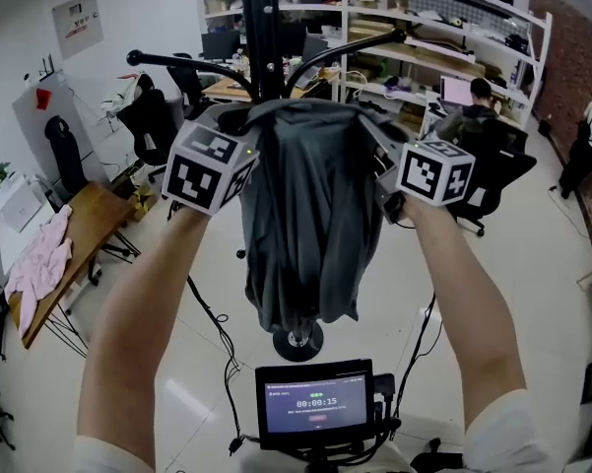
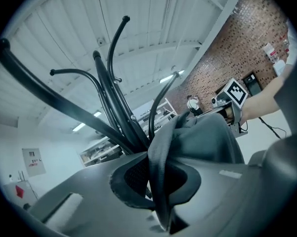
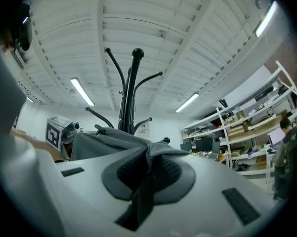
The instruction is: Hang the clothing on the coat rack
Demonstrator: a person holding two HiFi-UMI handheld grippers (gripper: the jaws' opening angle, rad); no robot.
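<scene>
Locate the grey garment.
In the head view the grey garment hangs at centre, held at its top by the left gripper and right gripper, in front of the black coat rack.

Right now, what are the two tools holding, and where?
The left tool and right tool each pinch the grey garment by its top edge.

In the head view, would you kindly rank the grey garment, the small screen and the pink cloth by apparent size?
1. Grey garment
2. Small screen, though it sits nearest the camera
3. Pink cloth
</scene>
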